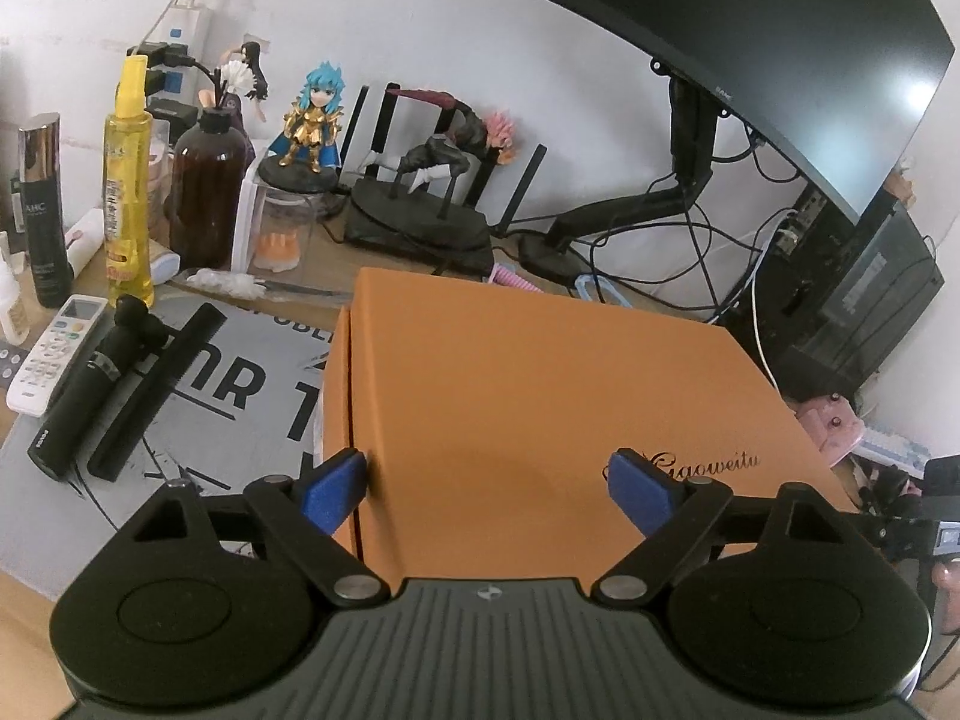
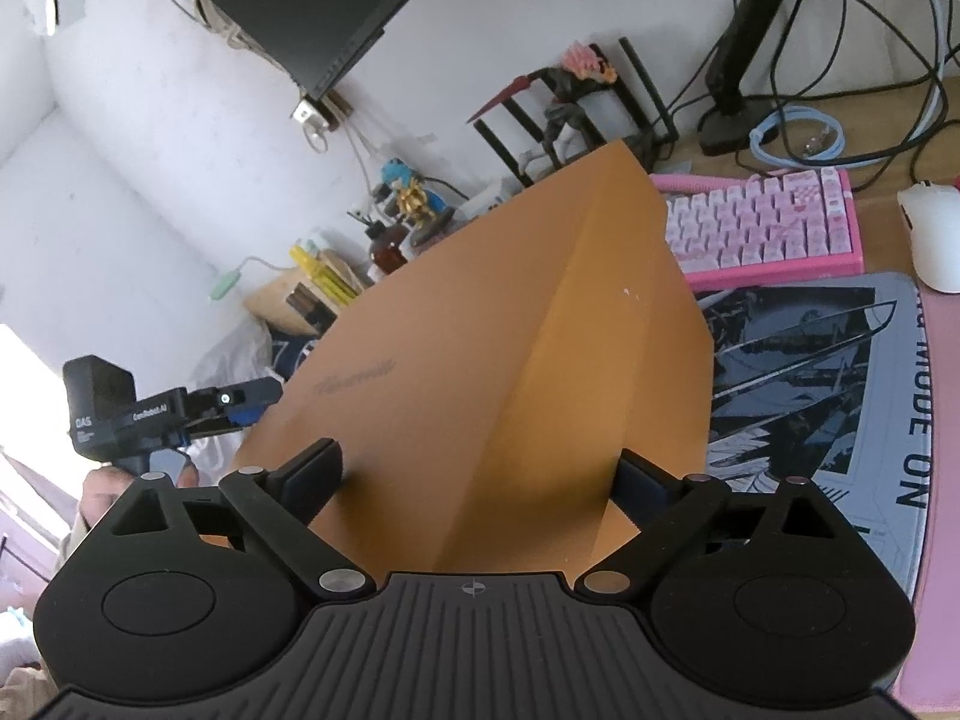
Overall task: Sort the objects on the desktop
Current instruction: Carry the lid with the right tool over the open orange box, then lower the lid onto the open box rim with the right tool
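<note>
A large orange cardboard box (image 1: 540,396) with gold script lettering stands on the desk mat. It fills the middle of the right wrist view (image 2: 480,360) too. My left gripper (image 1: 489,489) is open above the box's near top edge, blue pads spread wide over the lid. My right gripper (image 2: 480,480) is open, its fingers straddling a corner edge of the box without clamping it. The left gripper (image 2: 240,405) also shows at the box's far left side in the right wrist view.
A white remote (image 1: 54,354), black massage gun (image 1: 90,384), black bar (image 1: 156,390), bottles (image 1: 126,180) and figurines (image 1: 306,120) crowd the left. A router (image 1: 420,222) and monitor arm (image 1: 630,204) stand behind. A pink keyboard (image 2: 768,222) and white mouse (image 2: 936,234) lie right.
</note>
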### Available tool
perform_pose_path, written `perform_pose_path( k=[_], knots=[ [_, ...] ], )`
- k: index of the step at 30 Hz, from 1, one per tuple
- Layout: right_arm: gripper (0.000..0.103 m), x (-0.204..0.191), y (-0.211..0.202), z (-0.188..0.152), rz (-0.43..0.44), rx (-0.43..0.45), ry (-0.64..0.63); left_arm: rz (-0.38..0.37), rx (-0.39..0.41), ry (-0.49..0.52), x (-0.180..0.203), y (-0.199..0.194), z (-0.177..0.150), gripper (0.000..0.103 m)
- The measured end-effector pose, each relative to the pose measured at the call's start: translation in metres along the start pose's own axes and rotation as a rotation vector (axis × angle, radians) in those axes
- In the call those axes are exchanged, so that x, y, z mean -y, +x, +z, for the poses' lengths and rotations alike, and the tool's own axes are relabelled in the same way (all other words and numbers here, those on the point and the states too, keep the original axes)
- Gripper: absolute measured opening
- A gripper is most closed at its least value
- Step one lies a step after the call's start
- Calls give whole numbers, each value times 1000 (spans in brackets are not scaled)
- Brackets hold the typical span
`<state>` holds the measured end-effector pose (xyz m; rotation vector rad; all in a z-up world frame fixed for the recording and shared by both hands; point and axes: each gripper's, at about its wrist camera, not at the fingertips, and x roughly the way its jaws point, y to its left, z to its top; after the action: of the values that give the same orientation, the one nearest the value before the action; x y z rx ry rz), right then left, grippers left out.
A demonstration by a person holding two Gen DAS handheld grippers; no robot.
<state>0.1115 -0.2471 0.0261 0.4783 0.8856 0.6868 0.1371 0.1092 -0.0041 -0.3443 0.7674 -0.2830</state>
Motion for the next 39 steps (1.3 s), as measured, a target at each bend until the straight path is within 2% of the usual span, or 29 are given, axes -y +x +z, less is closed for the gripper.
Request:
perform_pose_path(
  k=[9,16,22,23,26,28,32,34,37,39],
  knots=[
    [100,-3,-9,4,-5,-9,-32,-18,-12,1,0,7,-1,92],
    [102,-2,-10,-5,-109,-36,-110,-26,-5,15,1,6,-2,92],
    [101,-5,-22,-4,-161,-3,-130,-22,-3,23,5,7,-1,91],
    [100,-6,-24,-3,-167,2,-135,-21,-3,22,5,7,-1,91],
    [81,-9,-25,-4,-190,-10,-165,-16,-1,25,6,6,-2,91],
    [80,-9,-23,-6,-210,-21,-178,-12,0,29,6,6,-2,91],
    [79,-4,-18,-9,-185,-37,-166,-8,3,35,7,6,-2,91],
    [71,-5,-18,-8,-165,-34,-160,-4,4,38,8,5,-2,91],
    [64,-11,-19,-7,-177,-25,-179,18,11,55,9,2,-1,91],
    [55,-15,-19,-6,-184,-23,-194,29,17,60,8,-1,0,93]
  ],
)
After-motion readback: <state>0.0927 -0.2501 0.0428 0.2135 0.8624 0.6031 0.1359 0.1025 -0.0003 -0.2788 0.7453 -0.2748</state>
